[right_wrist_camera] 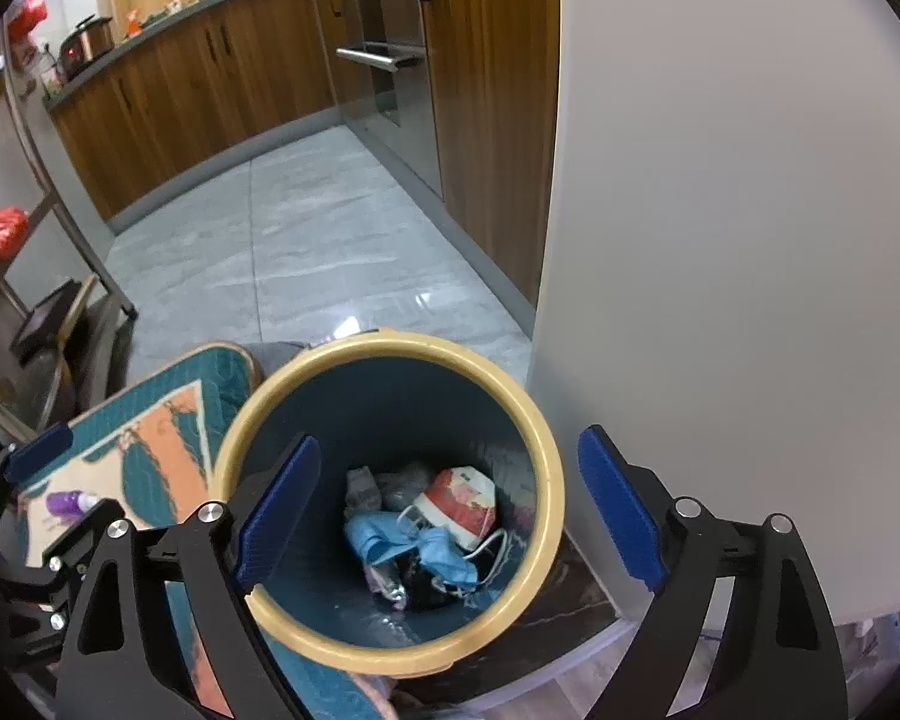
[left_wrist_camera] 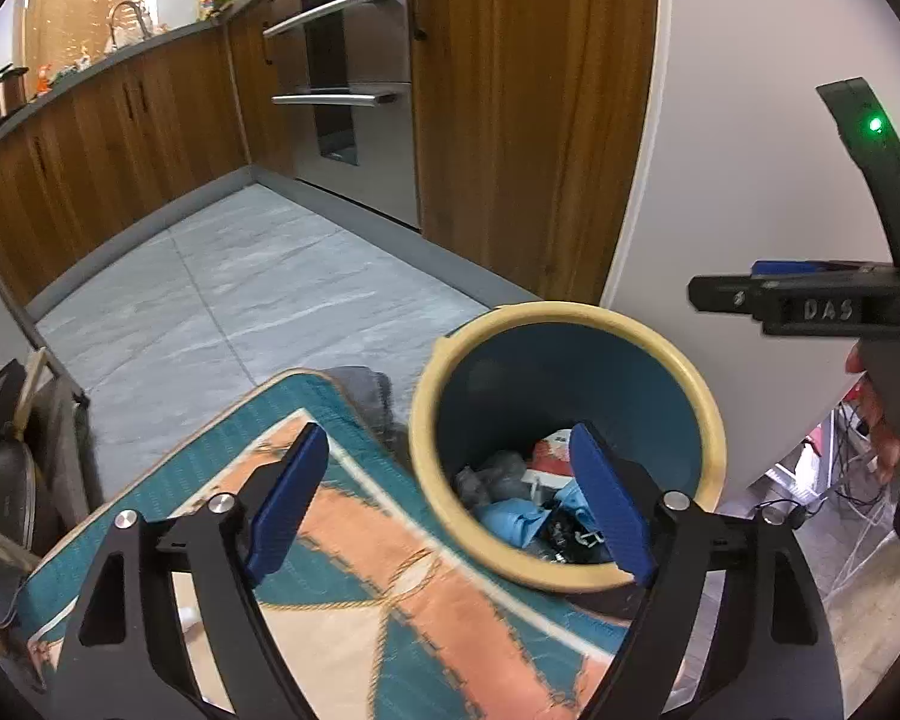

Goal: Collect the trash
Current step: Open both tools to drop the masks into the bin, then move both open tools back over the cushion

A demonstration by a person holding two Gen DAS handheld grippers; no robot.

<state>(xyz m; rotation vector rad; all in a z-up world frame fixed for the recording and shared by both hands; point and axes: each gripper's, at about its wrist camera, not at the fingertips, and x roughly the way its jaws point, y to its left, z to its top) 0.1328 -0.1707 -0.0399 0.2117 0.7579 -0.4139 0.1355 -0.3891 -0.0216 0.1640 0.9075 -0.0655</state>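
A blue bin with a cream rim point(right_wrist_camera: 390, 345) stands on the floor beside a white wall. Inside it lie blue face masks point(right_wrist_camera: 402, 546), a red and white paper bowl point(right_wrist_camera: 462, 501) and grey scraps. My right gripper point(right_wrist_camera: 450, 447) hangs open right over the bin's mouth, nothing between its blue pads. My left gripper point(left_wrist_camera: 450, 444) is open too, with one pad over the patterned rug point(left_wrist_camera: 360, 540) and the other over the bin rim point(left_wrist_camera: 561, 312); it holds nothing. A small purple and white item point(right_wrist_camera: 69, 503) lies on the rug.
The white wall point(right_wrist_camera: 720, 240) rises just right of the bin. Wooden cabinets point(left_wrist_camera: 120, 138) and a steel oven point(left_wrist_camera: 354, 90) line the grey tiled floor point(left_wrist_camera: 258, 276). A metal rack with pans point(left_wrist_camera: 6, 480) stands at the left. A hand holds the right gripper's handle point(left_wrist_camera: 882, 420).
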